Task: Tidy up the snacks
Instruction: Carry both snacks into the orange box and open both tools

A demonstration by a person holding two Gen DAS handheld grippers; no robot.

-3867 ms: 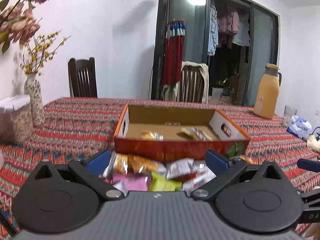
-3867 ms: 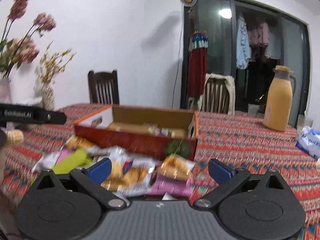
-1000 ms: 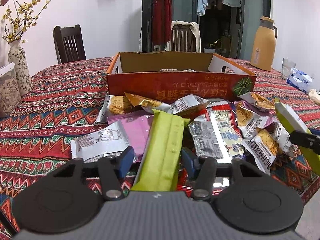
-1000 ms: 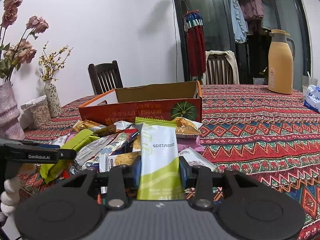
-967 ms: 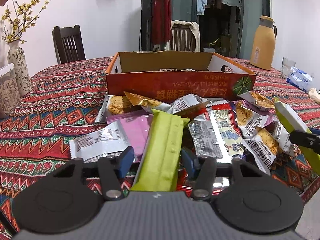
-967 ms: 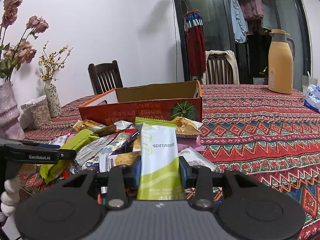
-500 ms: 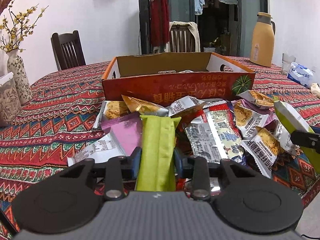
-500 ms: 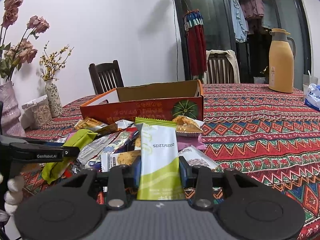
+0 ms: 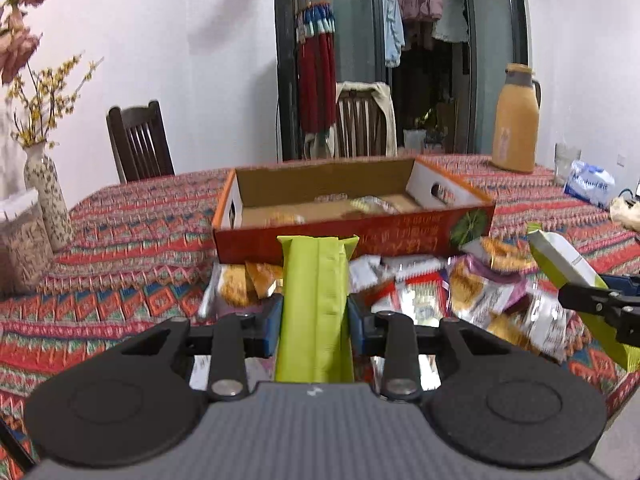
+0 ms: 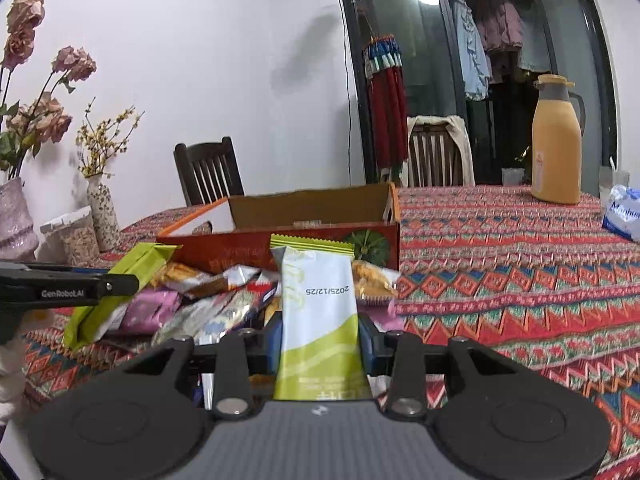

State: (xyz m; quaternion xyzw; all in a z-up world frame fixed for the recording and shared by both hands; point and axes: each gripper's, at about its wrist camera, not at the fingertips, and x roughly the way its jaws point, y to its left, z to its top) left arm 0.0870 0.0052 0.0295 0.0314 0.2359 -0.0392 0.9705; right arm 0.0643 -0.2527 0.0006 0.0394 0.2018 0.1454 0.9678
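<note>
Green wrapper (image 9: 316, 304) is pinched in the left gripper (image 9: 315, 322), long axis running straight ahead along the fingers, far end raised off the pile and aimed at the cardboard box (image 9: 352, 236). Jaws have just been closing, with the wrapper between them; now clamped on it. White-and-green packet (image 10: 320, 320) is pinched the same way in the right gripper (image 10: 322, 334), long axis forward, date print facing up. Box lies dead ahead of the left gripper, open top up, near wall just beyond the wrapper's tip; a few snacks already sit inside. From the right wrist view the box sits ahead and slightly left. Loose snack pile (image 9: 440, 280) lies on the tabletop (image 9: 132, 240) between grippers and box. Left hand is judged nearer to the box centre. Next move is likely forward over the near wall, then release; the wall must be cleared.
</note>
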